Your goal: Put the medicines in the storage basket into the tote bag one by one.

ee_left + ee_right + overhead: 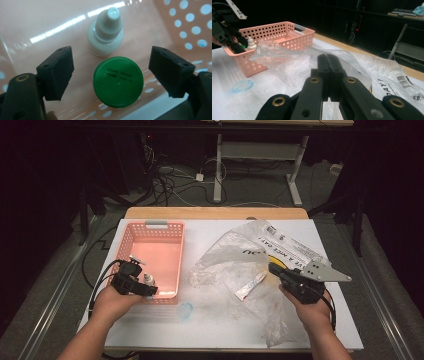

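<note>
High view: left gripper (148,289) sits over the near-right corner of the pink basket (131,236), tips aimed toward 3 o'clock. White dropper bottle (148,279) is just at its tip, inside the basket. Right gripper (273,268) rests on the clear plastic bag (235,265), well apart, at 3 o'clock from the basket. Left hand is clearly the nearer one.

Left gripper view: jaws stand wide apart with nothing pinched. Green-capped bottle (118,81) stands upright dead centre between the pads, gap on both sides. White dropper bottle (106,32) is at 12 o'clock from the green cap, just beside or touching it, beyond the jaw line. Both bottle axes run toward the camera, so any closing would be across the green cap's width.

Right gripper view: right gripper (328,65) jaws pressed together; film looks to be between them, can't confirm. Basket (287,32) and left gripper (237,48) at 10 o'clock.
</note>
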The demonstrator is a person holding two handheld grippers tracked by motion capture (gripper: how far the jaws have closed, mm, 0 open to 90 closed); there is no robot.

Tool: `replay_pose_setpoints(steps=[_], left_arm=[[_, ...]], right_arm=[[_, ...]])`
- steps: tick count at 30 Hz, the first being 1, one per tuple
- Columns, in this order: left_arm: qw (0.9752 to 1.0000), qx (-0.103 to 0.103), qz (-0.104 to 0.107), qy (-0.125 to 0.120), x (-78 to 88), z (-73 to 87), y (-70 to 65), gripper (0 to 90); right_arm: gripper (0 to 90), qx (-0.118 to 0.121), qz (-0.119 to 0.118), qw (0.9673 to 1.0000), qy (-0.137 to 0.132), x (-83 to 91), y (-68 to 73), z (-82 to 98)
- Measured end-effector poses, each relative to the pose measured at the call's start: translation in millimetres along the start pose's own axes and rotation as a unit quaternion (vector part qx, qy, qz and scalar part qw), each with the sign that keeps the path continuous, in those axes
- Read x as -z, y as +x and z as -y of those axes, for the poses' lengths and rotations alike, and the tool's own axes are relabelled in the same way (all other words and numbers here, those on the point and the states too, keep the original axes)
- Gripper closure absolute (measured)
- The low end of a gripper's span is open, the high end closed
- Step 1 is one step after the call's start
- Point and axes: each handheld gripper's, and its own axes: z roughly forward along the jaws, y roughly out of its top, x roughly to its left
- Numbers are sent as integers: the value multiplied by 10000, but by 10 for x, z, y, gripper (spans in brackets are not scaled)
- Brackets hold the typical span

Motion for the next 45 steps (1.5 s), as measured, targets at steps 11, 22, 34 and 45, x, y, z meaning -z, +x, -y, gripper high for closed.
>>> replay_pose_setpoints(steps=[11,22,34,45], left_arm=[[9962,48,33,864,4,-136,48,323],[9914,233,-4,1287,-30,-225,83,417],[9904,394,-35,1326,-46,-238,115,497],[9927,190,-184,1180,4,-227,104,501]], right_arm=[[900,28,-30,10000,-25,10,24,-18],[900,32,-26,10000,-69,17,14,-24],[900,9,-42,10000,-86,29,11,-30],[900,46,-38,10000,-69,19,30,-30]])
